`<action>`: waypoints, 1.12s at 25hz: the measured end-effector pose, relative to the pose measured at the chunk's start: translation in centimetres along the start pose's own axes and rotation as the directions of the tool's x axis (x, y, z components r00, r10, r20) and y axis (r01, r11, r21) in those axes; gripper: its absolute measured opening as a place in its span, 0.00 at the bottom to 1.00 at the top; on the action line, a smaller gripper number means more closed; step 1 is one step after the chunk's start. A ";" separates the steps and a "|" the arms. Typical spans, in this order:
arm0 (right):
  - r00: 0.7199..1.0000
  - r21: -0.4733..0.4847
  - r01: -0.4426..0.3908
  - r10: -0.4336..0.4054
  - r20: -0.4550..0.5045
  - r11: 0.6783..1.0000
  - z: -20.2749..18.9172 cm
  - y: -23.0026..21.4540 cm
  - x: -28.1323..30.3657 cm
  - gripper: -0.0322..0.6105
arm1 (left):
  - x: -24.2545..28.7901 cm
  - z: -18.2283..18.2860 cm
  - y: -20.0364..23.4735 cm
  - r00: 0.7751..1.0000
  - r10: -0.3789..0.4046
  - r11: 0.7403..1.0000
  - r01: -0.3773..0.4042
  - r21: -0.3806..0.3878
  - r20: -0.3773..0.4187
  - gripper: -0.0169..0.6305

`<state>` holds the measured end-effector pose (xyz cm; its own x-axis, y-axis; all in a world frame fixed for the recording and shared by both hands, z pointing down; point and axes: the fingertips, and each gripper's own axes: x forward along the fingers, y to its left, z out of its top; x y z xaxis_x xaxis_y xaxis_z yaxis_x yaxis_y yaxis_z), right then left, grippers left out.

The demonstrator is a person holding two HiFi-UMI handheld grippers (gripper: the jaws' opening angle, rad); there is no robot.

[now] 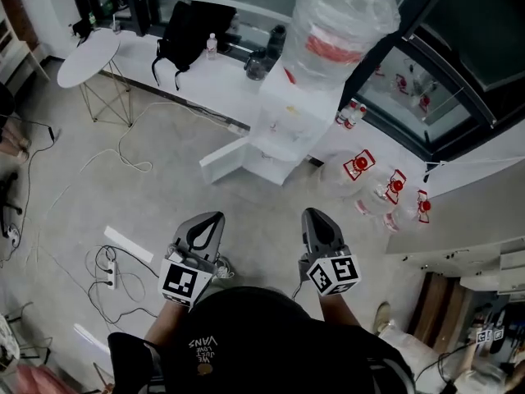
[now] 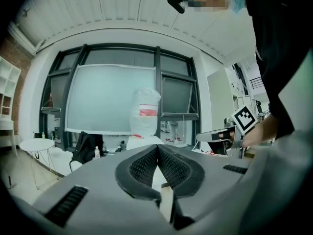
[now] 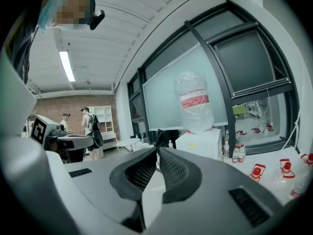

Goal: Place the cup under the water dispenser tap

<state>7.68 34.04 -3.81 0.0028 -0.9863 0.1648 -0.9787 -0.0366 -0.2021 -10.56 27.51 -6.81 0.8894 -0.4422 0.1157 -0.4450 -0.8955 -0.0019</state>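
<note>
Holding left gripper [image 1: 212, 220] and right gripper [image 1: 316, 217] closed, both empty, well short of the dispenser [image 1: 289, 115]; not seeing the cup anywhere, so better scanning the counter [image 1: 215, 79] beside it first

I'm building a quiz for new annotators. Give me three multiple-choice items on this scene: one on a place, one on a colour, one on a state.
1. In the head view, where does the black backpack lie from the water dispenser?
A) to its left
B) to its right
C) on top of it

2. The band on the big bottle atop the dispenser is:
A) blue
B) red
C) green

3. The left claw and right claw are:
A) both wide open
B) both shut and empty
C) shut on a cup

Answers:
1 A, it shows left of the dispenser.
2 B, the band is red in every view.
3 B, each gripper view shows the jaws meeting with nothing between.
</note>
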 end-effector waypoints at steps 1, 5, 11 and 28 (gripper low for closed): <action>1.000 0.002 0.017 -0.017 -0.001 1.000 -0.2 0.2 0.9 0.12 | 0.2 -0.3 1.1 1.000 -0.016 1.000 0.016 0.007 -0.003 0.05; 0.998 0.023 0.066 -0.066 -0.014 0.998 -0.9 0.4 4.1 0.12 | 1.8 -0.9 4.2 0.998 -0.057 0.998 0.057 -0.005 0.004 0.05; 0.994 -0.002 0.082 -0.082 -0.068 0.997 -2.5 -1.0 8.4 0.12 | 4.5 -2.5 6.5 0.998 -0.058 0.996 0.058 -0.061 0.002 0.05; 0.973 -0.029 -0.034 0.026 -0.231 0.999 -9.4 -8.0 22.4 0.12 | 14.7 -10.7 12.6 0.997 0.062 0.997 -0.064 -0.031 -0.045 0.05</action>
<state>13.61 13.75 10.60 -0.0706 -0.9231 0.3780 -0.9838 0.0018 -0.1793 -4.22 10.26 5.45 0.8545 -0.4943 0.1598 -0.5036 -0.8636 0.0220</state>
